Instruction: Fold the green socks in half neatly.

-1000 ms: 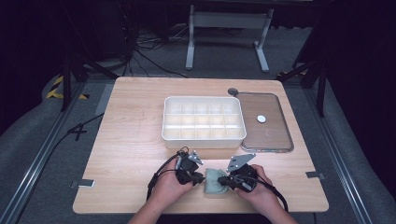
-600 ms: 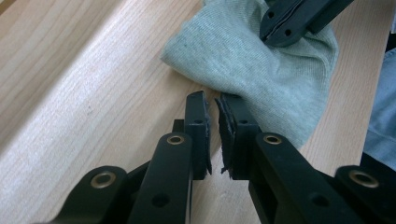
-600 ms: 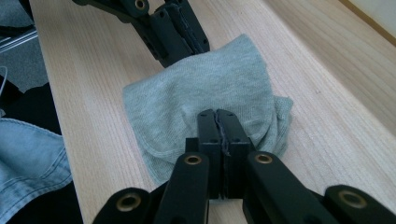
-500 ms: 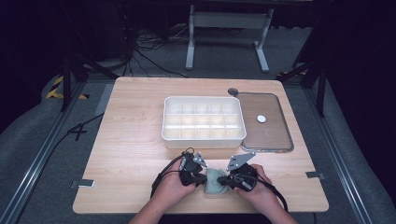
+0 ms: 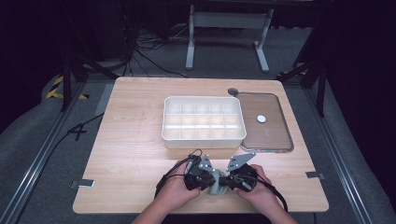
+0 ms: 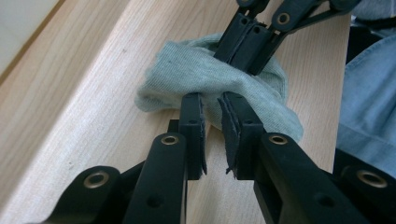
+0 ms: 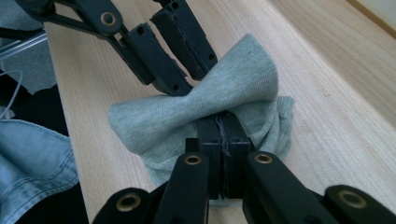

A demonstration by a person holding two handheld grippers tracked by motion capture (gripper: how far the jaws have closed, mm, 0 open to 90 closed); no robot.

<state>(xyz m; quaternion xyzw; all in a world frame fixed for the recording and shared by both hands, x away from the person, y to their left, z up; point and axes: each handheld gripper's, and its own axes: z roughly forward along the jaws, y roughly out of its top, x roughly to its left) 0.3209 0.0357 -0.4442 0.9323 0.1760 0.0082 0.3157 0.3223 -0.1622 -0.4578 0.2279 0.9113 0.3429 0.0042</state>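
one grey-green cloth (image 5: 217, 187) sits bunched near the front edge of the wooden table (image 5: 130, 144), right between two grippers. the right gripper (image 7: 223, 122) has its jaws clamped tight on a pinched fold of the cloth, you can see the fabric fanning out past them. the left gripper (image 6: 211, 103) has a narrow gap between its jaws, with the cloth's edge right at the tips, not squeezed. further back there's one white divided tray (image 5: 203, 121) and beside it one clear lid (image 5: 266, 122) lying flat with one small white disc (image 5: 261, 118) on it.
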